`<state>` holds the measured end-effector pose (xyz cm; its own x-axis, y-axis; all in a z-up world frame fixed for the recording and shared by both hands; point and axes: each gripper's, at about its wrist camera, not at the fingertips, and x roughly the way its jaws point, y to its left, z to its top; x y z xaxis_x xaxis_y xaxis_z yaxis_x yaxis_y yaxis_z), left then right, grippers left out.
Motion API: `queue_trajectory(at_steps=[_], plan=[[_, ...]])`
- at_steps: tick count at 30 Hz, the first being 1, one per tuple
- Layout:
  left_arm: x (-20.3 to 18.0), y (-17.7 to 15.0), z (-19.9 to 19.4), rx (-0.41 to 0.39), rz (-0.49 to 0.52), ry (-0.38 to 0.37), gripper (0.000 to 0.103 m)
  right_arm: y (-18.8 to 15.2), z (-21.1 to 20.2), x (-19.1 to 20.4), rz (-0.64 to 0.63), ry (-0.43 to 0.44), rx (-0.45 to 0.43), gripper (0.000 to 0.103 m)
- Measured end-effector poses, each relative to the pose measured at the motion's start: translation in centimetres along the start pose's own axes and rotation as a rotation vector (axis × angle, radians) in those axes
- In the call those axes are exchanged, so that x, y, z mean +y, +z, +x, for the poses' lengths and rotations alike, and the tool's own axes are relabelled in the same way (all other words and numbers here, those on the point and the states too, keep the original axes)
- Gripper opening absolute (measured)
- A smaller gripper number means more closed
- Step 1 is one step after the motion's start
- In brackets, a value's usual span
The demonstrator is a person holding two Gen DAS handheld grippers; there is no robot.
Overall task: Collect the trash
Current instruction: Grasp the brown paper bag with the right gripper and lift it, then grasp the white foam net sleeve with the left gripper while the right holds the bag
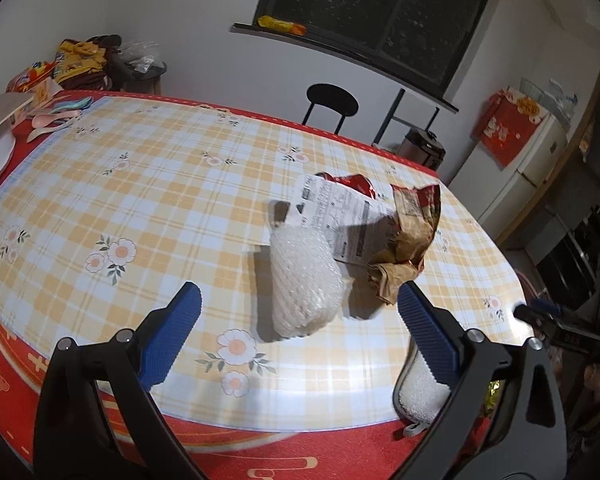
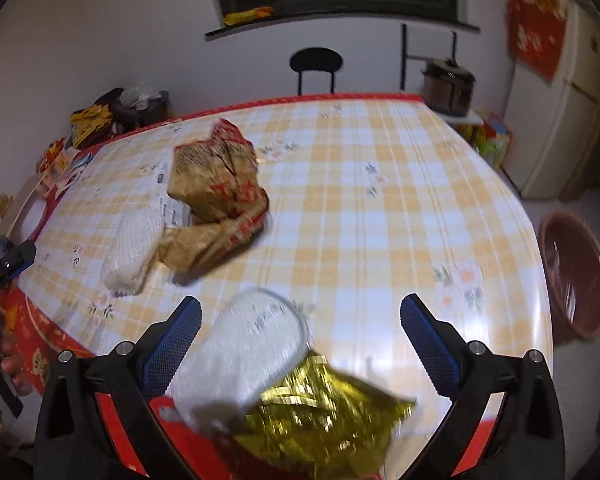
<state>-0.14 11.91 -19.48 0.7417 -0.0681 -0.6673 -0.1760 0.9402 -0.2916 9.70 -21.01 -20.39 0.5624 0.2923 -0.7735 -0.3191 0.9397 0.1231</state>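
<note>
A white foam net sleeve [image 1: 304, 280] lies on the checked tablecloth [image 1: 140, 184], next to a printed paper sheet [image 1: 336, 216], a crumpled brown paper bag [image 1: 408, 248] and a red wrapper [image 1: 356, 184]. My left gripper [image 1: 298, 312] is open, its jaws either side of the foam sleeve's near end, above the table. My right gripper [image 2: 300, 316] is open and empty over a white insole-shaped pad [image 2: 252, 348] and a crumpled gold foil wrapper [image 2: 320, 424] at the table's near edge. The brown bag [image 2: 216, 196] and foam sleeve [image 2: 136, 248] lie to its far left.
A brown basin [image 2: 576, 276] stands on the floor to the right of the table. A black chair [image 1: 332, 106] and a cooker [image 1: 424, 148] stand behind the table. Spoons and packets [image 1: 52, 112] lie at the far left corner. The white pad [image 1: 420, 392] shows by my left gripper's right finger.
</note>
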Motion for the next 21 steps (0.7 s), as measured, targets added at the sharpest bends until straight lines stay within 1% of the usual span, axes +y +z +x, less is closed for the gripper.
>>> queue_trajectory(at_steps=[5, 9, 11, 14, 16, 19, 21], plan=[[2.2, -0.3, -0.4, -0.004, -0.031, 0.034, 0.097, 4.3, 2.8, 3.8, -0.149, 0.003, -0.063, 0.098], [4.6, -0.8, -0.6, -0.004, -0.092, 0.071, 0.097, 6.4, 6.9, 6.8, -0.258, 0.022, -0.048, 0.098], [5.4, -1.1, -0.9, -0.005, -0.110, 0.085, 0.097, 6.6, 8.8, 7.9, -0.313, 0.018, -0.025, 0.098], [6.5, -1.6, -1.3, -0.004, -0.132, 0.107, 0.097, 6.7, 11.8, 9.3, -0.397, -0.011, 0.010, 0.098], [7.3, -1.9, -1.5, -0.003, -0.152, 0.125, 0.097, 6.8, 13.1, 9.6, -0.414, -0.029, 0.016, 0.098], [8.4, -2.3, -1.8, -0.002, -0.185, 0.152, 0.097, 7.1, 14.4, 9.7, -0.417, -0.020, 0.021, 0.098], [8.9, -2.4, -1.9, -0.002, -0.200, 0.163, 0.097, 7.2, 15.2, 9.9, -0.425, -0.032, 0.035, 0.098]])
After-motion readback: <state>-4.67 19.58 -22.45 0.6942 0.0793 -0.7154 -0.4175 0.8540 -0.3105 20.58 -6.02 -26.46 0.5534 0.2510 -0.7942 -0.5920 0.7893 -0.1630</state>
